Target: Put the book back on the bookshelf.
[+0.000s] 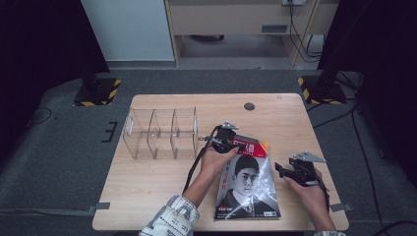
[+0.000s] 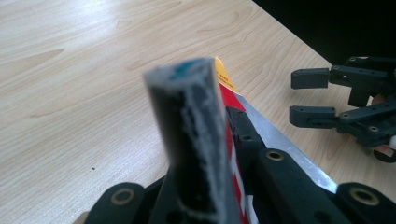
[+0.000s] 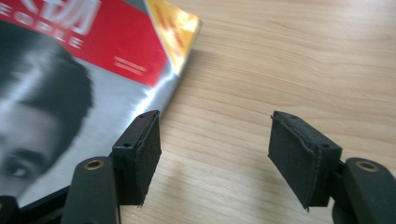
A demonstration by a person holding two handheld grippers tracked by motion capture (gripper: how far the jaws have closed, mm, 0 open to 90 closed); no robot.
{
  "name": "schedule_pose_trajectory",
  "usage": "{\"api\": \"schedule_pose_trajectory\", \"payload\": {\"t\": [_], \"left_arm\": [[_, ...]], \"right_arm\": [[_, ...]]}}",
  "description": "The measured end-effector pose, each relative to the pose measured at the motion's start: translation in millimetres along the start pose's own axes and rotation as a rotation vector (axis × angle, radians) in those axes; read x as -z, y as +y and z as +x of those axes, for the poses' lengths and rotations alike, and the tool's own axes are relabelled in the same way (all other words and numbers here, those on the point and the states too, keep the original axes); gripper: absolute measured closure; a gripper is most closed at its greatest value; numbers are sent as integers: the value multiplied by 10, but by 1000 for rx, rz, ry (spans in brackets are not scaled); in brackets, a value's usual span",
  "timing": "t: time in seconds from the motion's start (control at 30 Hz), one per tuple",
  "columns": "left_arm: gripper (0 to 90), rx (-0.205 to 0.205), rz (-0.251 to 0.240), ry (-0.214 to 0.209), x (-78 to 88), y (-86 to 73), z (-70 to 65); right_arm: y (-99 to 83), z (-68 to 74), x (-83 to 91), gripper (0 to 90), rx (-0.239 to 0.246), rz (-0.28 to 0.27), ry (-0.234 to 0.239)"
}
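Wooden table [image 1: 147, 177] holds a clear rack [image 1: 160, 132] far left of the magazine [image 1: 248, 189], clamped by the left gripper [image 1: 231, 142]; right gripper [image 1: 281, 170] gapes beside it.

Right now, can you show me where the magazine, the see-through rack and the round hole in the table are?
magazine [image 1: 248, 184], high view, middle of its cover.
see-through rack [image 1: 160, 132], high view, a middle divider.
round hole [image 1: 249, 106], high view, its centre.
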State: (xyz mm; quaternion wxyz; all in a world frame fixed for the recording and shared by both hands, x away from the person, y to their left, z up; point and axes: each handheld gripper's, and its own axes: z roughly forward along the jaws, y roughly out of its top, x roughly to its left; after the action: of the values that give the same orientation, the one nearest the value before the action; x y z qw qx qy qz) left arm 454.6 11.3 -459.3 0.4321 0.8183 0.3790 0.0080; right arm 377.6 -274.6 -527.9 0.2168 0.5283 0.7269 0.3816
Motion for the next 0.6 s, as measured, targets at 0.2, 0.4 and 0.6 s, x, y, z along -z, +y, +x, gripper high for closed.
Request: {"api": "schedule_pose_trajectory", "payload": {"t": [0.2,0.4,0.6], "left_arm": [[854,-22,-13,6,72,84,-32],[858,-22,-34,2,155,128,-44],[860,-33,-40,20,228,156,-15]], "right_arm": [[-17,-37,-10,328,-26,24,-41],[-28,-40,-28,324,-10,36,-53],[-40,-51,-38,323,-16,45,-68]]}}
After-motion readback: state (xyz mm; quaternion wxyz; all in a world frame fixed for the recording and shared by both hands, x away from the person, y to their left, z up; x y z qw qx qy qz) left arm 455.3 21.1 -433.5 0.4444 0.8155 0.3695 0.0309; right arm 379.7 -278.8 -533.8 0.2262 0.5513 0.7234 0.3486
